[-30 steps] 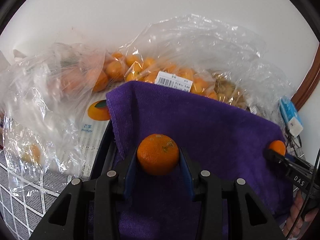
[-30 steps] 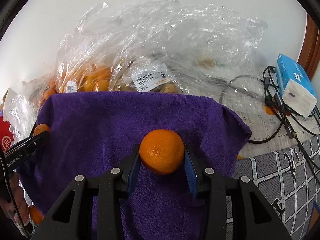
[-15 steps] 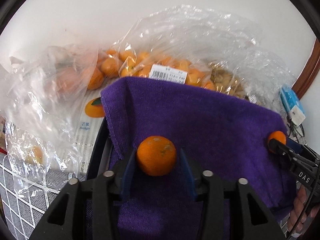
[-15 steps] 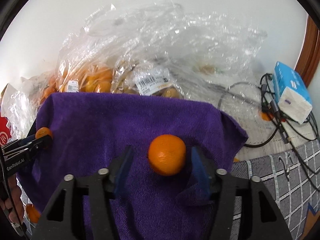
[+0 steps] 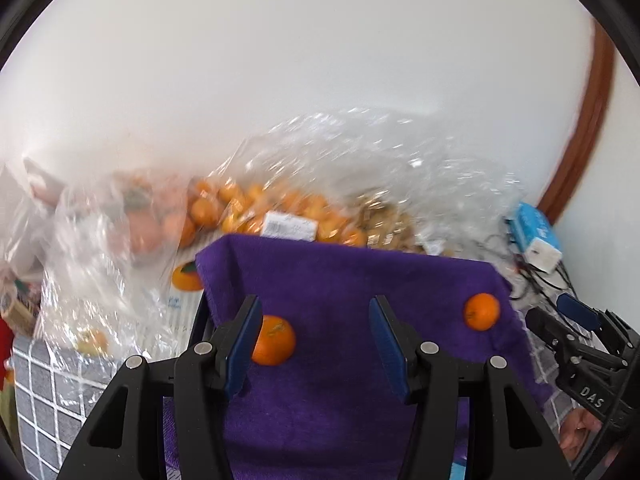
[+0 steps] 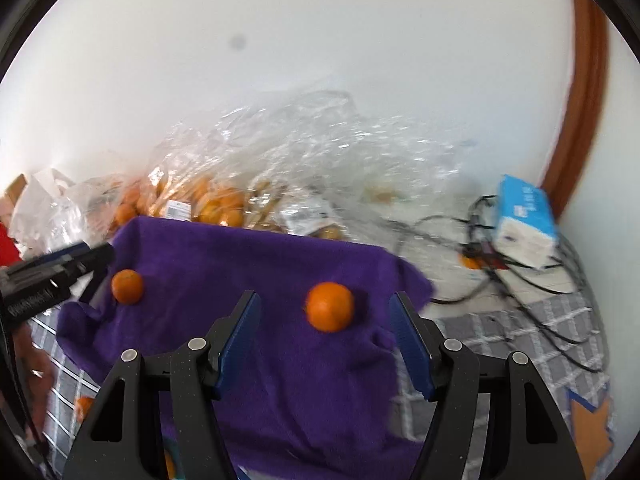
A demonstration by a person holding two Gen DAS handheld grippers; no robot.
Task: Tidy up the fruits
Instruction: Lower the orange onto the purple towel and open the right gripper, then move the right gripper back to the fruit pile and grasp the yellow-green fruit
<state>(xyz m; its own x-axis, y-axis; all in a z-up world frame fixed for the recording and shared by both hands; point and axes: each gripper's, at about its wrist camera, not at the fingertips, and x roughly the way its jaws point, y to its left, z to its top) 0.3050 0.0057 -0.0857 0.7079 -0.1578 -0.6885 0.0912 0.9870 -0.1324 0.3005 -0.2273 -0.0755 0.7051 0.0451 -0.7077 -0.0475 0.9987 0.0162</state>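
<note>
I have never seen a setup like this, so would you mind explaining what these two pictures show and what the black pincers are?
There is no robot here: a person holds a two-finger tool in each hand, each with a wide-angle camera looking along its fingers. One picture comes from the left tool, the other from the right tool; each also shows the other tool at its edge. A purple towel is spread out in front, with two tangerines lying on it: one by the left tool, one ahead of the right. Both tools' jaws are opening, with blue pads clear of the fruit, so nothing is held. Behind lie clear plastic bags of fruit, a blue and white box and cables.
</note>
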